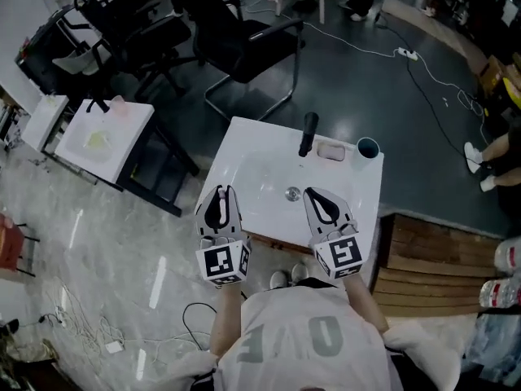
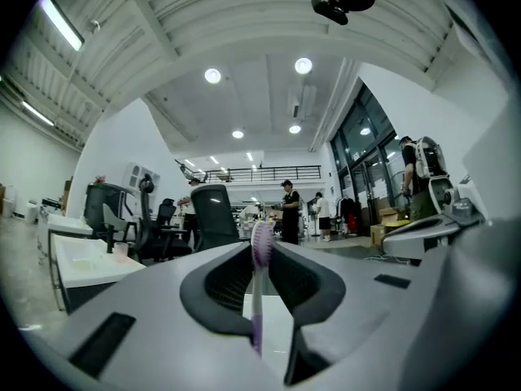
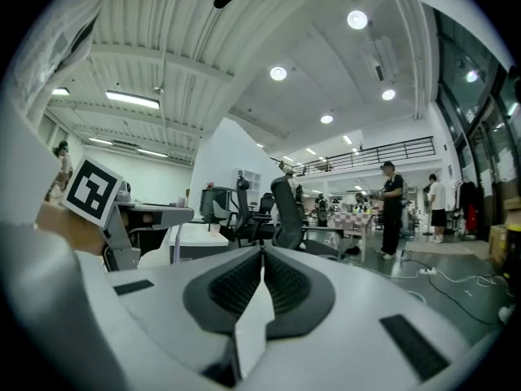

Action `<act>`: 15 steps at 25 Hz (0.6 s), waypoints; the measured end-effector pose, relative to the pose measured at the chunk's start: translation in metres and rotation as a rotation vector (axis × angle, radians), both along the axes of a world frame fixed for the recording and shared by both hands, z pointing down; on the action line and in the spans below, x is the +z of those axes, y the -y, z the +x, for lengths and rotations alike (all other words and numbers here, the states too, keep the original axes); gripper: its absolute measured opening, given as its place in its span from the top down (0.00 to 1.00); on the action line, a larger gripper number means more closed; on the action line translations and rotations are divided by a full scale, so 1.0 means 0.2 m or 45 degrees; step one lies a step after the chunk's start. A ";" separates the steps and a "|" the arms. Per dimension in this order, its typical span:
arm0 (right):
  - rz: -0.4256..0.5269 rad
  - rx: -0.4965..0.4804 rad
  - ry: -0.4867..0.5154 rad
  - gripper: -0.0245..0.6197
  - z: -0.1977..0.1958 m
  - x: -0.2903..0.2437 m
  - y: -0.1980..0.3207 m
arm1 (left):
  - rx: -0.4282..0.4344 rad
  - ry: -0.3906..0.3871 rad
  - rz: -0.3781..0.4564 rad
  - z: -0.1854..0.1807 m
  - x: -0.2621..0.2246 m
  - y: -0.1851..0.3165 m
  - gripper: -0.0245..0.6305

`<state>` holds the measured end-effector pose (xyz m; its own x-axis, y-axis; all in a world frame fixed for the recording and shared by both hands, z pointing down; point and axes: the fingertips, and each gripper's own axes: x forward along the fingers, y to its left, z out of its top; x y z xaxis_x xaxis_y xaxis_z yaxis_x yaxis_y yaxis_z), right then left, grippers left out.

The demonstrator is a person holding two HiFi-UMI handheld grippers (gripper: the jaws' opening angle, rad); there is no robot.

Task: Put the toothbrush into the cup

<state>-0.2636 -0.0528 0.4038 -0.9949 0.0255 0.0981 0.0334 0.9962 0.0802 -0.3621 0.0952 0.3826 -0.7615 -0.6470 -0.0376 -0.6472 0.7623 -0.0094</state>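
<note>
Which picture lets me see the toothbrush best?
The left gripper view. There the purple and white toothbrush stands upright, pinched between the jaws of the left gripper. In the head view it is too small to make out in that gripper. The right gripper view does not show it at all.

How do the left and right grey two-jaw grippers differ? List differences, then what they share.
The left gripper is shut on a purple-and-white toothbrush; the right gripper is shut on nothing. The left gripper hangs at the white sink's left edge, the right gripper nearer its drain. Both have black pads and a marker cube.
</note>
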 end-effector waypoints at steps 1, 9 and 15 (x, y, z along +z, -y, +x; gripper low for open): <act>-0.005 0.048 0.006 0.91 0.03 0.00 0.09 | 0.038 -0.001 -0.002 0.00 0.02 0.10 0.84; -0.046 0.421 0.055 0.91 0.35 0.01 0.65 | 0.426 0.018 0.009 0.20 0.01 0.83 0.84; -0.021 0.674 0.074 0.91 0.54 -0.02 0.87 | 0.762 0.082 0.040 0.36 -0.07 1.23 0.84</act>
<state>-0.1562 -0.2263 0.3996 -0.8757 -0.4807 0.0462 -0.4785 0.8766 0.0509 -0.2910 -0.1514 0.3679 -0.2609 -0.9604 -0.0978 -0.9628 0.2663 -0.0464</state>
